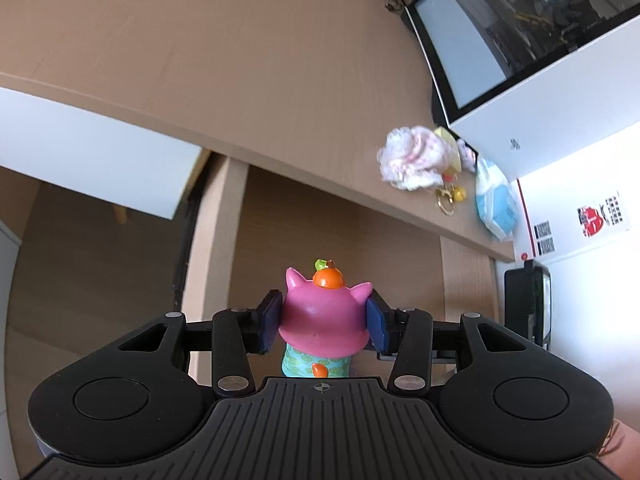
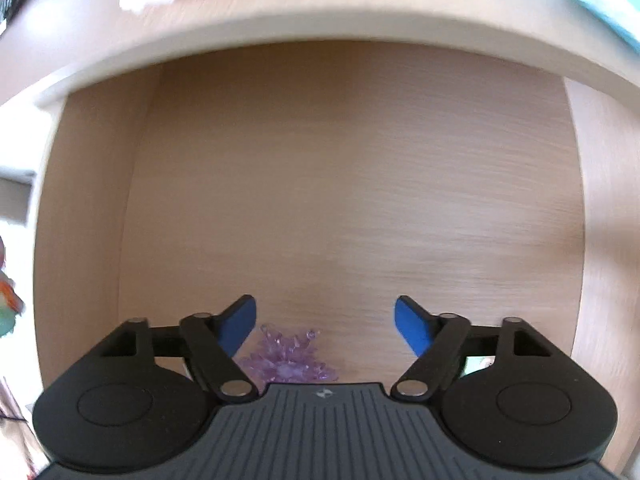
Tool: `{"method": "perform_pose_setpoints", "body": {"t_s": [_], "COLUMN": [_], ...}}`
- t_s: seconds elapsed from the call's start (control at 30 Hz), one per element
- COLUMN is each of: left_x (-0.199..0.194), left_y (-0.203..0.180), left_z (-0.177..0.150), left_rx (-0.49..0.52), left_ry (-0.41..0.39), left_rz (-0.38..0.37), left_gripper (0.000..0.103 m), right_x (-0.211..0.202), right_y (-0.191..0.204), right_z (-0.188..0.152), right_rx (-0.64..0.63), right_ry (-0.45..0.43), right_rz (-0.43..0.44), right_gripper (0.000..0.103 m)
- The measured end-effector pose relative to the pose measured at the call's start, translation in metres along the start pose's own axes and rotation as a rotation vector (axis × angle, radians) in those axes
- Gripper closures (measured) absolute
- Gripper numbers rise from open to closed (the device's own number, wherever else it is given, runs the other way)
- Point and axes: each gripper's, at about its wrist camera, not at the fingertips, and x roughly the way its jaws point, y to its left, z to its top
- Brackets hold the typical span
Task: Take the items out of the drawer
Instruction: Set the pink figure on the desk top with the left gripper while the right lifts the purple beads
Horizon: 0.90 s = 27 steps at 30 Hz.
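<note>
In the left wrist view my left gripper (image 1: 323, 326) is shut on a pink pig-like toy figure (image 1: 322, 316) with an orange cap and a teal patterned body; both blue pads press its sides. It hangs in front of the open wooden drawer (image 1: 320, 224) under the desk edge. In the right wrist view my right gripper (image 2: 325, 326) points straight down into the drawer (image 2: 352, 184) and stands open, nothing between its blue fingers (image 2: 240, 326). A purple crystal cluster (image 2: 288, 358) lies on the drawer bottom just below the left finger, partly hidden by the gripper body.
On the desk top (image 1: 200, 48) lie a fluffy white-pink item (image 1: 416, 158), a yellow keychain charm (image 1: 450, 198) and a blue-white packet (image 1: 494, 202). A white computer case (image 1: 532, 60) stands at the right. The drawer's side walls (image 2: 88, 208) bound the right gripper.
</note>
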Motion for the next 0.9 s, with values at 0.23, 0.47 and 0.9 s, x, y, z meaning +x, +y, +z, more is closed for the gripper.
{"method": "perform_pose_setpoints", "body": {"t_s": [0.23,0.47,0.9], "left_x": [0.005,0.0,0.017], "left_y": [-0.006,-0.004,-0.031], "left_z": [-0.006,-0.007,-0.02], "left_rx": [0.014,0.012,0.13], "left_ry": [0.024,0.022,0.127], "left_rz": [-0.001,0.045,0.048], "left_gripper": [0.054,0.054,0.054], "right_x": [0.014,0.039,-0.045], "right_y": [0.032,0.07,0.05], "right_z": [-0.01,-0.012,-0.004], "right_rx": [-0.103,-0.268,-0.239], "right_ry": [0.034,0.081,-0.098], "right_rz": [0.007,-0.076,0.004], "right_gripper": [0.018,0.022,0.064]}}
